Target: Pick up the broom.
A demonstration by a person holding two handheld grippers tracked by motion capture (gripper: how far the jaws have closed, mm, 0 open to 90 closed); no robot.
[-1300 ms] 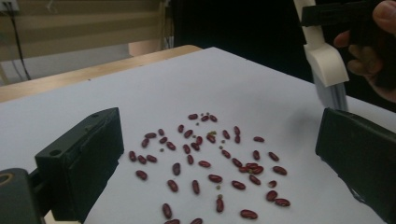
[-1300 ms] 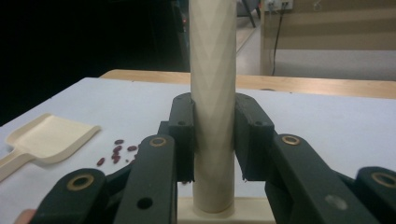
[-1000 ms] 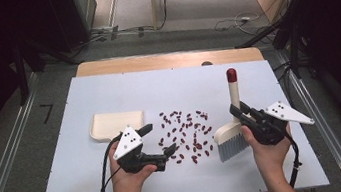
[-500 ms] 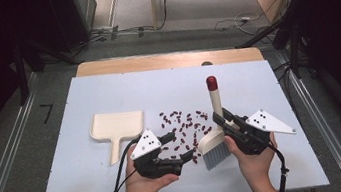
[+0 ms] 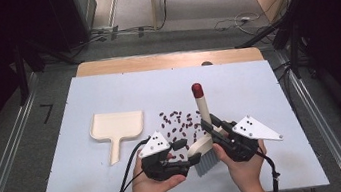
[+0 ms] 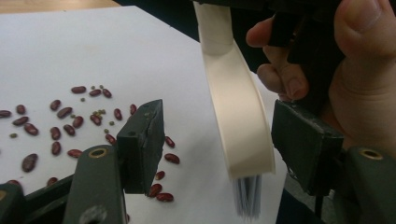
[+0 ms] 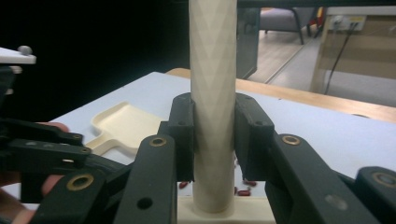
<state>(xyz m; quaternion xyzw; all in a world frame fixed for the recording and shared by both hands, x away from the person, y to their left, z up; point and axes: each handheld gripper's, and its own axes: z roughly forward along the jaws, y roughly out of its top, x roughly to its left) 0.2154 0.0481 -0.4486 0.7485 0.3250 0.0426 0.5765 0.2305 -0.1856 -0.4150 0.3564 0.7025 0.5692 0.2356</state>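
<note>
A cream brush (image 5: pixel 201 104) with a red-tipped handle stands upright at the near edge of a scatter of red beans (image 5: pixel 178 122). My right gripper (image 5: pixel 211 126) is shut on the handle (image 7: pixel 212 93) low down, just above the brush head. My left gripper (image 5: pixel 195 158) points right at the brush head. In the left gripper view, its jaws stand open on either side of the cream head (image 6: pixel 238 116), with a gap showing on both sides. The bristles (image 6: pixel 247 200) hang down over the white table. A cream dustpan (image 5: pixel 116 125) lies flat to the left of the beans.
The white table top (image 5: pixel 258 88) has bare room at the right and far side. Small green bits lie among the beans (image 6: pixel 65 122). The table's near edge runs just under both hands. Dark floor, metal rails and cables surround the table.
The right gripper has carried the brush left and nearer, over the near side of the beans. The left gripper has moved right, and its jaws now flank the brush head.
</note>
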